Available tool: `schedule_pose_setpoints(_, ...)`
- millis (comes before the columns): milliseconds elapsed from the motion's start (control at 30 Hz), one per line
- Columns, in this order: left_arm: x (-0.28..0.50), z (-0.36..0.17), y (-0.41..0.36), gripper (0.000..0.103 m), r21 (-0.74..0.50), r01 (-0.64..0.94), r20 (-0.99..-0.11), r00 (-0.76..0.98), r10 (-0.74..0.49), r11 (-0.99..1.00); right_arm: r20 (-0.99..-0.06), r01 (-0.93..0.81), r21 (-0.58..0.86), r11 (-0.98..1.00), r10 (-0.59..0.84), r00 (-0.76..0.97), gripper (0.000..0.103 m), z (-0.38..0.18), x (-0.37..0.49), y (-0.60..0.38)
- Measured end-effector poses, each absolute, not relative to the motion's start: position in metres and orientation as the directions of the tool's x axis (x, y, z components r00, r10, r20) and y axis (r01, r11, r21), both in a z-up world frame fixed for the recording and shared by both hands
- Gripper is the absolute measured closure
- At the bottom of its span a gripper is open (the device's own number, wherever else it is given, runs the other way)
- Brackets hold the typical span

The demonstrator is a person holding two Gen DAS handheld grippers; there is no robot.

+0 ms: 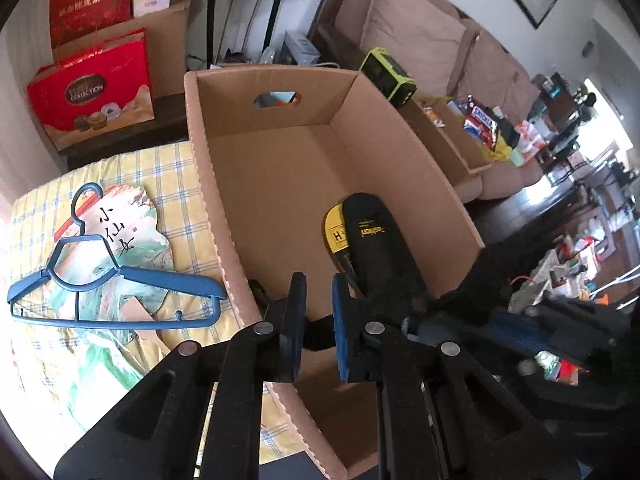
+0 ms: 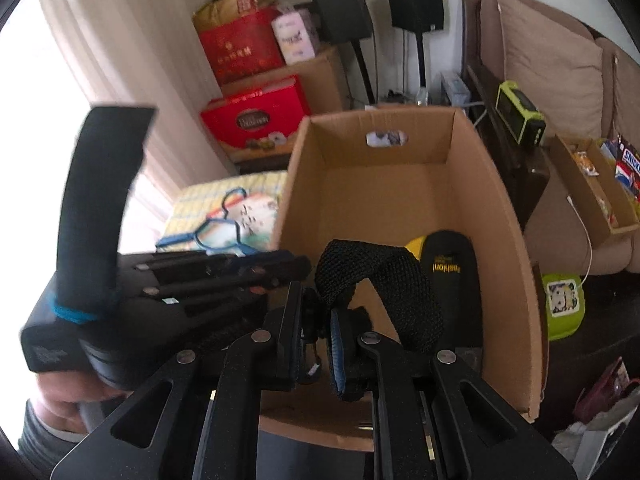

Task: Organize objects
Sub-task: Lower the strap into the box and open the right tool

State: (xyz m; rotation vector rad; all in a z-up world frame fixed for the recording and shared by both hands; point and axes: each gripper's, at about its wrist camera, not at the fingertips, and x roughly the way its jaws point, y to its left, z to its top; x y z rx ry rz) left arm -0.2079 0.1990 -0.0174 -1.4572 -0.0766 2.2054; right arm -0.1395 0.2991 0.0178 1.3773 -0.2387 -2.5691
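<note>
Item: black mesh strap point(image 2: 380, 280), looped, pinched at one end by the right hand-held gripper point(image 2: 316, 344), which is clenched on it and poised over the near rim of the cardboard box point(image 2: 504, 216), apparently for dropping in. Already in the box: a black and yellow insole pair point(image 1: 372, 240), lying flat against the right wall. Left hand-held gripper point(image 1: 318, 328): pads nearly together; something dark sits between them, whether gripped I cannot tell. Outside, awaiting sorting: blue hanger point(image 1: 116, 292) lying on a painted fan point(image 1: 132, 240) on a yellow checked cloth point(image 1: 180, 184), left of the box.
</note>
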Motion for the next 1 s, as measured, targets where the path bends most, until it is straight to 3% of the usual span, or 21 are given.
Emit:
schedule_pose_setpoints(200, -0.209, -0.013, 0.185, 0.086, -0.306, -0.346, -0.846, -0.329, 0.420, -0.887, -0.825, 0.114, 0.259, -0.959, -0.281, -0.490, 0.077, -0.009, -0.150, 0.293)
schedule_pose_setpoints(333, -0.210, -0.002, 0.171, 0.074, -0.316, -0.327, -0.832, -0.356, 0.426, -0.891, -0.826, 0.118, 0.257, -0.959, -0.282, -0.489, 0.052, -0.012, -0.151, 0.289)
schedule_pose_setpoints(533, -0.209, 0.009, 0.154, 0.063, -0.328, -0.322, -0.816, -0.378, 0.438, -0.888, -0.818, 0.103, 0.252, -0.962, -0.269, -0.508, 0.048, -0.008, -0.152, 0.292)
schedule_pose_setpoints(800, -0.202, 0.008, 0.129, 0.034, -0.300, -0.291, -0.819, -0.410, 0.402, -0.908, -0.803, 0.080, 0.243, -0.967, -0.246, -0.543, 0.035, 0.003, -0.146, 0.295)
schedule_pose_setpoints(1000, -0.199, 0.001, 0.107, 0.020, -0.302, -0.261, -0.827, -0.408, 0.388, -0.917, -0.805, 0.089, 0.193, -0.977, -0.209, -0.554, 0.026, 0.004, -0.144, 0.283)
